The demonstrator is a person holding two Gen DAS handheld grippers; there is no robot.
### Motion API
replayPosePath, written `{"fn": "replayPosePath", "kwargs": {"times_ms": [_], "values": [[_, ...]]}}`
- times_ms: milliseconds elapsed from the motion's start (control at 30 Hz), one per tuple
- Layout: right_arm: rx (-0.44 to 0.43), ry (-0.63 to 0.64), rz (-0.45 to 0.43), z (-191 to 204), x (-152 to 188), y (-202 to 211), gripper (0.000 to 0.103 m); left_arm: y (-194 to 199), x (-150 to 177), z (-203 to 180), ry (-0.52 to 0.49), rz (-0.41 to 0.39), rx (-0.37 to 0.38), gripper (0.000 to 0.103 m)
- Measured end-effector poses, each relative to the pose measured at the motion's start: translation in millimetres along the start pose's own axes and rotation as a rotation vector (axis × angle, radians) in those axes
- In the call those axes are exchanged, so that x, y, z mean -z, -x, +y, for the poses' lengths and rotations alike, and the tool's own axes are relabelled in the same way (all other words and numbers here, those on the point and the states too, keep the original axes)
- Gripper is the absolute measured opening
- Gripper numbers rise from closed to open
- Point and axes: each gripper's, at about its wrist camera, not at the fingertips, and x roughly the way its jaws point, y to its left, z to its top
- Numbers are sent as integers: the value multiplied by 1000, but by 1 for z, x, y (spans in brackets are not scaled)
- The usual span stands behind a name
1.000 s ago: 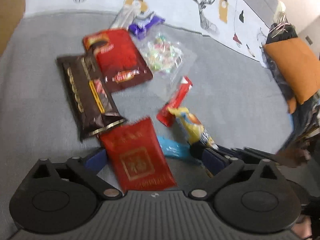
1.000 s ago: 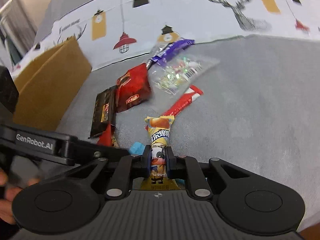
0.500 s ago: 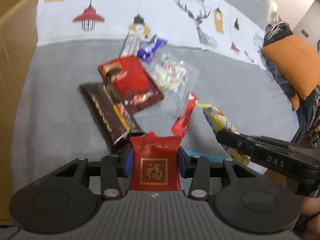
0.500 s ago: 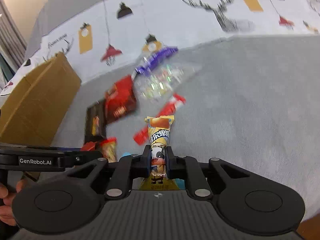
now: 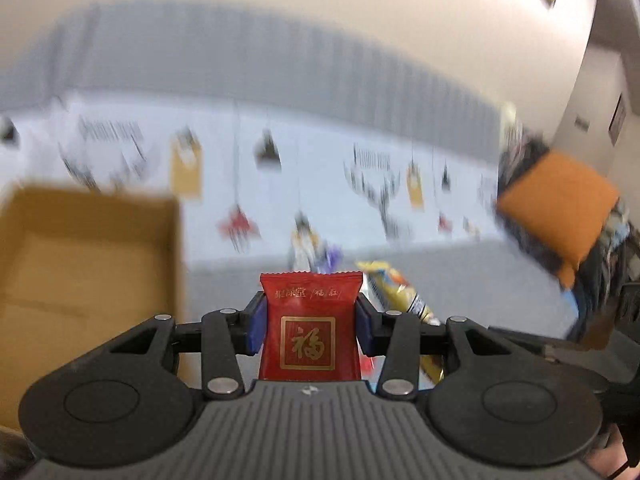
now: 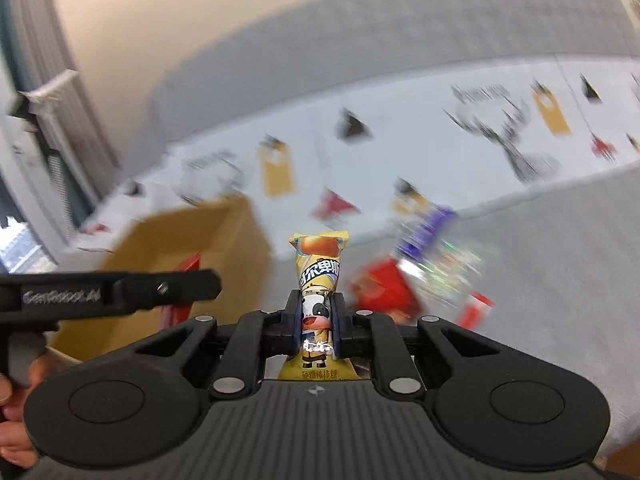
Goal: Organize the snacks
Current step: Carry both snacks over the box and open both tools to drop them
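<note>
At the far left of my left wrist view sits the open cardboard box (image 5: 80, 264), brown and blurred, resting on the grey bed cover (image 5: 224, 284). My left gripper (image 5: 310, 322) is clamped on the red snack packet (image 5: 310, 320): the blue pads (image 5: 256, 324) press on both of its side edges, and the packet stands upright between them with its crimped top edge above the fingers and its gold-framed square facing the camera. Just right of it, beyond the fingers, the yellow lollipop wrapper (image 5: 400, 296) shows at a slant, and farther right an orange cushion (image 5: 556, 208) lies at the bed's edge.

In my right wrist view, the left gripper's black body (image 6: 108, 290) reaches in from the left edge in front of the box (image 6: 180, 248), with part of a hand (image 6: 16, 412) at the lower left corner. My right gripper (image 6: 316, 324) is closed tight on the yellow wrapper (image 6: 318, 276), which rises upright from between the narrow pads, its cartoon cow pinched at the fingers and its twisted top well above them. To the right, on the grey cover (image 6: 560, 280), blurred snacks remain: a red pack (image 6: 384, 292), a clear bag of candies (image 6: 448, 272), a purple wrapper (image 6: 428, 228) and a thin red stick pack (image 6: 476, 308).
</note>
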Motion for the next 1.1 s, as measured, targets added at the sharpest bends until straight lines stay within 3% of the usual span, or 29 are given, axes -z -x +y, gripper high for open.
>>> {"fn": "replayPosePath", "kwargs": {"times_ms": [100,200,300,433,733,900,1100], "values": [[-48,83,-61,54,-23,18,15,56,-18,14,-6,-113,-16,49],[-60,192,-103,106,-41,21,15,95,-29,35,24,-177,-11,49],[-85,229,-60,142,-50,-3,15,116,-34,55,22,-230,-14,49],[-122,271,-15,183,-55,-41,14,120,-35,94,53,-263,-96,49],[-117,307,118,223,-25,-121,15,64,-6,193,232,-87,-217,49],[-100,317,203,223,1,-154,15,24,20,227,229,28,-240,49],[-85,289,326,219,28,-195,15,-7,45,259,251,110,-295,49]]}}
